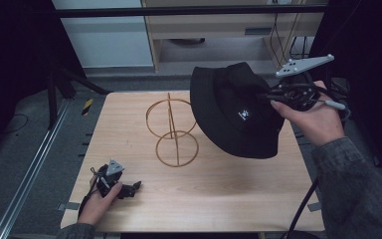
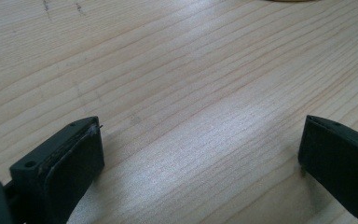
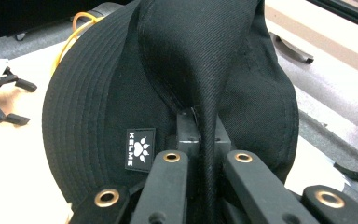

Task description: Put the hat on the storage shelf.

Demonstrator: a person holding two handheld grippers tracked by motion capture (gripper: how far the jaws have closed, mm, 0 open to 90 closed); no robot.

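A black bucket hat with a small white paw label hangs in the air over the table's right half. My right gripper is shut on a pinched fold of the hat's crown, its jaws pressed together on the cloth. A gold wire stand with two rings on an upright rod sits mid-table, just left of the hat. My left gripper rests low at the table's front left, open, jaws wide apart over bare wood, nothing between them.
The light wooden table has bare room across its front and right. Black cables trail off the right edge. A cabinet and a metal frame stand beyond the far edge, and a rail runs along the floor at left.
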